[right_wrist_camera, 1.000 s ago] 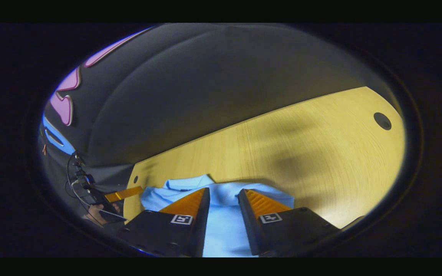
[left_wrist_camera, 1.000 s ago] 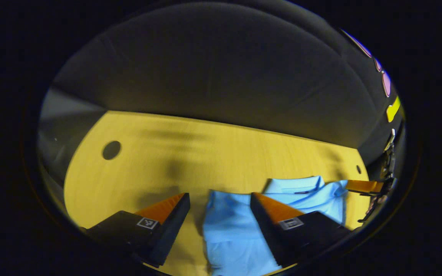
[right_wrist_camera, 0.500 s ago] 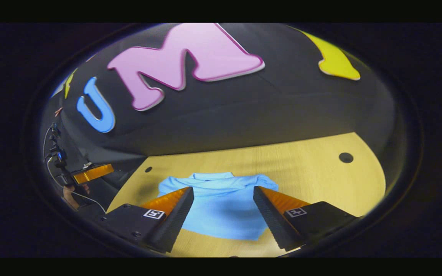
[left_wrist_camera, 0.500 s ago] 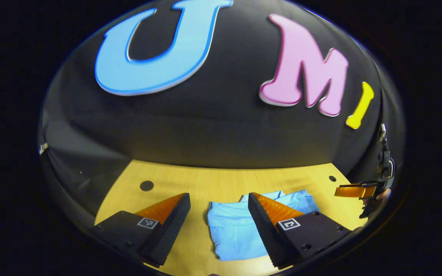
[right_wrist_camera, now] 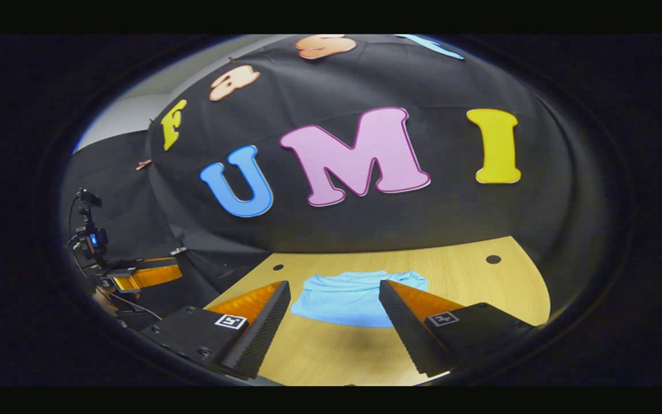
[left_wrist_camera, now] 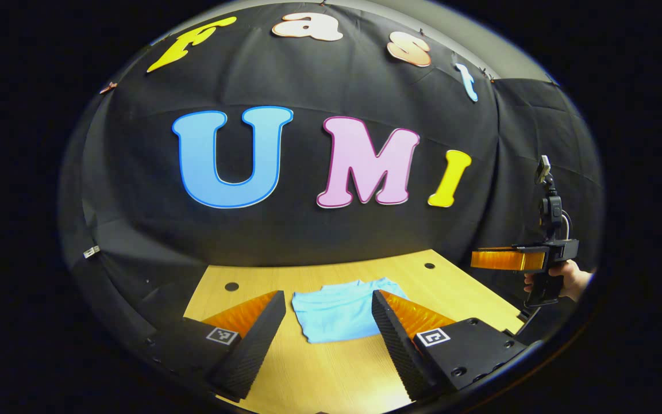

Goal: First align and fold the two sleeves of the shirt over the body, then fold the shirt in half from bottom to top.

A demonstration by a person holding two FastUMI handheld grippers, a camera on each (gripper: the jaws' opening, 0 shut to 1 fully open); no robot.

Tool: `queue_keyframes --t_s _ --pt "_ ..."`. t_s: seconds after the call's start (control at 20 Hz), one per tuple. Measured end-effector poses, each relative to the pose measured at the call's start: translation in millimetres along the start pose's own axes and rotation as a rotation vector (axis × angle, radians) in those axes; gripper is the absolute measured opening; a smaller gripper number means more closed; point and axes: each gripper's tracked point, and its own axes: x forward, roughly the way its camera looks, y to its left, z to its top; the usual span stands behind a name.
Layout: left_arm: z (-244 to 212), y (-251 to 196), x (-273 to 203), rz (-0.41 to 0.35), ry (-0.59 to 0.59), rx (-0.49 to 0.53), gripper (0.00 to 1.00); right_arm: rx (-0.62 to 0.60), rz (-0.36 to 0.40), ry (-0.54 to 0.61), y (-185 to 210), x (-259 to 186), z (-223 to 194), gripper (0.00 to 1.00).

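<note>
Wooden table point(left_wrist_camera: 337, 368) against booth wall. Light blue shirt point(left_wrist_camera: 339, 309), folded into compact rectangle, lies flat mid-table, collar end toward wall. Left gripper point(left_wrist_camera: 327, 339) raised above near edge, jaws wide apart, empty. Right gripper point(right_wrist_camera: 334, 328) likewise wide open, empty, well clear of shirt.

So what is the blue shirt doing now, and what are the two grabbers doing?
shirt: folded into a compact bundle, lying flat on the table, nothing touching it.
left gripper: open, empty, held above the table, short of the shirt.
right gripper: open, empty, held above the table, short of the shirt.
</note>
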Motion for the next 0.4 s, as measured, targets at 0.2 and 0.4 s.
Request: queue_keyframes --t_s 0.2,0.4 --pt "-28.9 -16.5 -66.5 0.031 0.040 0.139 0.97 -0.063 0.019 -0.037 33.3 -76.9 -4.0 0.98" --pt "-2.2 -33.5 -100.4 0.104 -0.101 0.169 1.00 -0.162 0.007 -0.148 38.9 -125.7 32.8 0.90"
